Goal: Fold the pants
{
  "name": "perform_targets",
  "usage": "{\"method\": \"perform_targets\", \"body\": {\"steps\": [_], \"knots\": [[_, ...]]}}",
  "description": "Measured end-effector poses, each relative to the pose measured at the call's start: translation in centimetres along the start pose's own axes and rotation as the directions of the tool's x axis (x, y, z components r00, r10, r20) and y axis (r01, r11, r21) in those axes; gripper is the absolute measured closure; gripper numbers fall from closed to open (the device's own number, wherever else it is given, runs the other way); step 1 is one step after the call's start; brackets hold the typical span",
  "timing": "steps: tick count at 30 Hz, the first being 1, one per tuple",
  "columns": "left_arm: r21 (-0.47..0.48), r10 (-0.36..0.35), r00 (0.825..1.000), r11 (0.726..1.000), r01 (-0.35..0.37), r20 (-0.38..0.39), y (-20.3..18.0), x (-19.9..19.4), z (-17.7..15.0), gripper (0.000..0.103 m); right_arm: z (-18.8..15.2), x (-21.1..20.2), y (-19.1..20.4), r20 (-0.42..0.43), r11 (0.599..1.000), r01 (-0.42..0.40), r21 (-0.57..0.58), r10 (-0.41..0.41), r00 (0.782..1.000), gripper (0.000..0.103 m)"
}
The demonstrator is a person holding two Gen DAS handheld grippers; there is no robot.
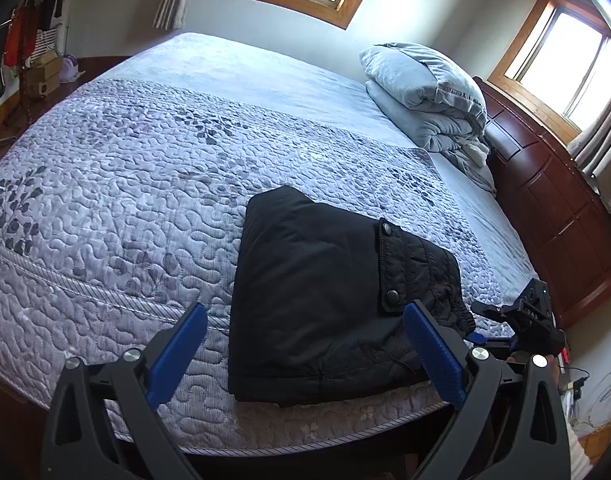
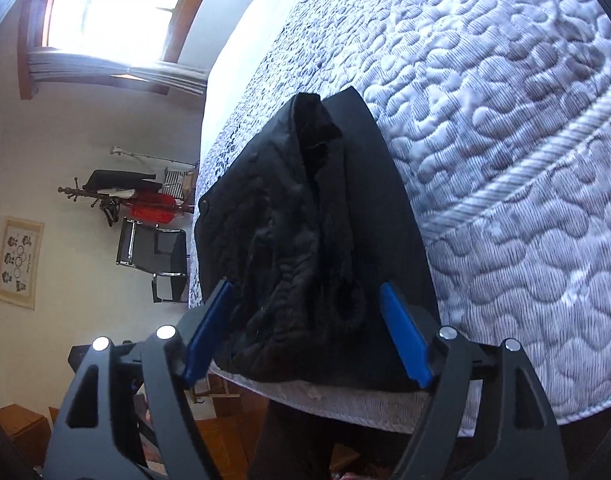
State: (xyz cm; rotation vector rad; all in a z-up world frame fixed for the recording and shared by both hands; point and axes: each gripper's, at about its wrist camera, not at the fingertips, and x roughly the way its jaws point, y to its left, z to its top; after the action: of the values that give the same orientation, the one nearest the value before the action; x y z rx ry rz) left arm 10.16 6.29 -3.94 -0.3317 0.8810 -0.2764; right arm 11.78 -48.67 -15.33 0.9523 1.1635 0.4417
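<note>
Black padded pants point(image 1: 321, 300) lie folded into a compact rectangle on the quilted bed point(image 1: 125, 184), near its front edge. A snap-button pocket flap shows on top. My left gripper point(image 1: 305, 332) is open, its blue fingers wide apart just in front of the bundle, holding nothing. My right gripper point(image 2: 305, 304) is open, rolled sideways at the bundle's waistband end, with the pants point(image 2: 297, 220) between its spread fingers but not clamped. The right gripper also shows in the left wrist view point(image 1: 521, 316), at the bundle's right.
A folded grey duvet point(image 1: 425, 92) sits at the bed's far right by a wooden headboard point(image 1: 553, 208). A black chair point(image 2: 153, 256) and a coat rack point(image 2: 125, 196) stand beyond the bed. The bed's front edge point(image 2: 345, 404) is just below the grippers.
</note>
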Motion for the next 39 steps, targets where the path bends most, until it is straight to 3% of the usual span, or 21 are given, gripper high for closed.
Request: {"method": "perform_targets", "body": {"steps": [7, 11, 18, 24, 33, 39], "knots": [[0.012, -0.008, 1.000, 1.000, 0.008, -0.011, -0.5, 0.1, -0.2, 0.004, -0.7, 1.2, -0.3, -0.003, 1.000, 0.021, 0.021, -0.020, 1.000, 0.024], [0.008, -0.006, 1.000, 1.000, 0.006, -0.021, -0.3, 0.2, -0.2, 0.004, -0.6, 1.6, -0.6, -0.016, 0.999, -0.006, 0.047, 0.007, 1.000, 0.055], [-0.005, -0.010, 0.999, 1.000, 0.010, -0.038, -0.4, 0.8, -0.1, 0.004, -0.4, 0.7, 0.9, -0.006, 1.000, 0.016, -0.019, -0.016, 1.000, 0.069], [-0.008, -0.015, 0.999, 1.000, 0.015, -0.040, -0.4, 0.9, 0.0, 0.004, 0.0, -0.2, 2.6, 0.005, 0.996, 0.037, -0.076, -0.036, 0.999, 0.070], [0.026, -0.009, 1.000, 1.000, 0.009, -0.008, -1.2, -0.1, 0.2, 0.004, -0.6, 0.9, -1.7, -0.001, 1.000, 0.015, 0.019, -0.015, 1.000, 0.067], [0.064, 0.015, 0.999, 0.998, -0.017, 0.029, -1.9, -1.3, 0.4, 0.004, -0.9, 0.8, -1.8, 0.007, 0.999, 0.030, 0.013, -0.030, 1.000, 0.061]]}}
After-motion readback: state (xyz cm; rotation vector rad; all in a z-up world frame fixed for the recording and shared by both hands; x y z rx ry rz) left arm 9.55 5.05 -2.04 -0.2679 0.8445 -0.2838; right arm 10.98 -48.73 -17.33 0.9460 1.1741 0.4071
